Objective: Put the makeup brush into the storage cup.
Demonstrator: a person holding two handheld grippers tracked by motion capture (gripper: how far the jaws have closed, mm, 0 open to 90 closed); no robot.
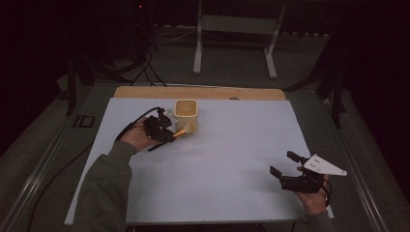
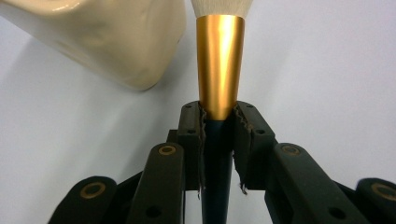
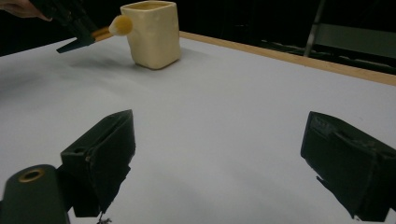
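Right up against the lens in the left gripper view, the makeup brush (image 2: 219, 70) is pinched between my left gripper (image 2: 218, 116)'s pads; they're clamped on the dark handle just below the gold ferrule, and the pale bristle tuft pokes out the top of the view; so yeah, that one's firmly closed on the brush. Just beside it sits the cream ceramic cup (image 2: 112, 42), close to the ferrule but I can't tell if they actually touch.

From the high view my left gripper (image 1: 170, 134) is at the far left part of the white table mat (image 1: 217, 169), with the brush (image 1: 183, 130) tip pointing at the cup (image 1: 186, 115)'s near side; the cup stands upright near the mat's far edge.

My right gripper (image 1: 283, 164) is well apart from all that, near the mat's right corner on my side; jaws spread wide with nothing between them, just bare mat (image 3: 219, 140) showing in the right gripper view, with the cup (image 3: 152, 32) and brush (image 3: 119, 25) far off.
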